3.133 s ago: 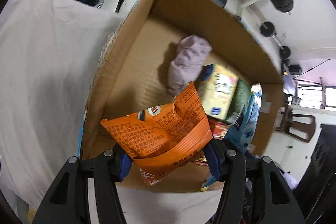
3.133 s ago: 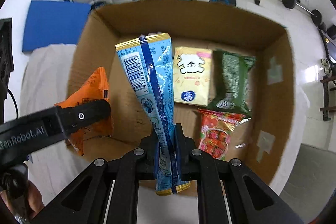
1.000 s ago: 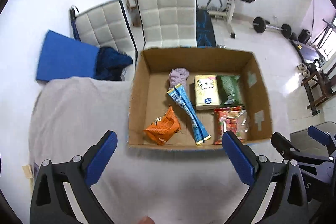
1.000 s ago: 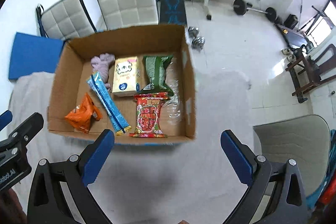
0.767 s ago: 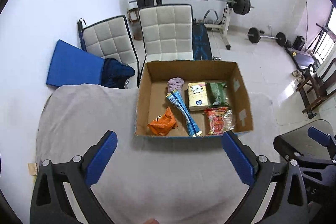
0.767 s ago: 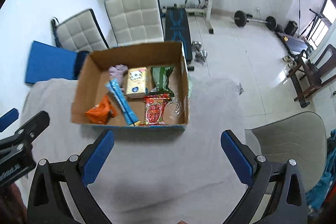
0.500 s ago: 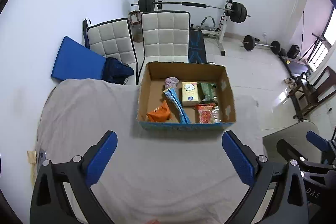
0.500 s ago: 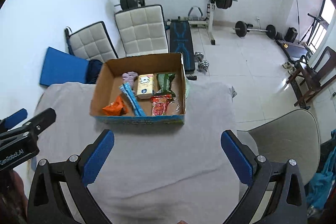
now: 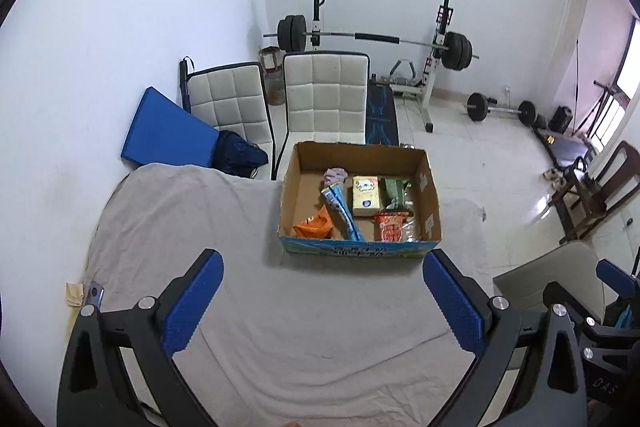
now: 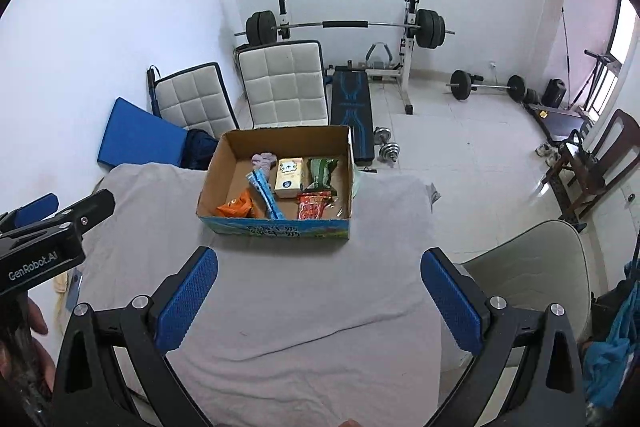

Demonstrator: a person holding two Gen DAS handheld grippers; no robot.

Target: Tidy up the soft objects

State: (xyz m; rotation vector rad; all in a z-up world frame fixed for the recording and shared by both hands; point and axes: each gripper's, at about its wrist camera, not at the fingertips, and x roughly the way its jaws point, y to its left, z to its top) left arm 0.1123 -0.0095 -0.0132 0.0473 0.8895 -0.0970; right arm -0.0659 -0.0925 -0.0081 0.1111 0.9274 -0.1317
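Behind the cloth-covered bench stand two white quilted chairs, a blue mat and a barbell rack; nothing lies between the grippers and the cardboard box, which sits on the bench's far half. Inside it lie an orange snack bag, a long blue packet, a yellow pack, a green packet, a red packet and a lilac cloth bundle. The blue packet runs lengthwise from the box's back toward its front wall, slightly slanted. The left gripper and right gripper both hover near the bench's front, fingers spread wide, holding nothing.
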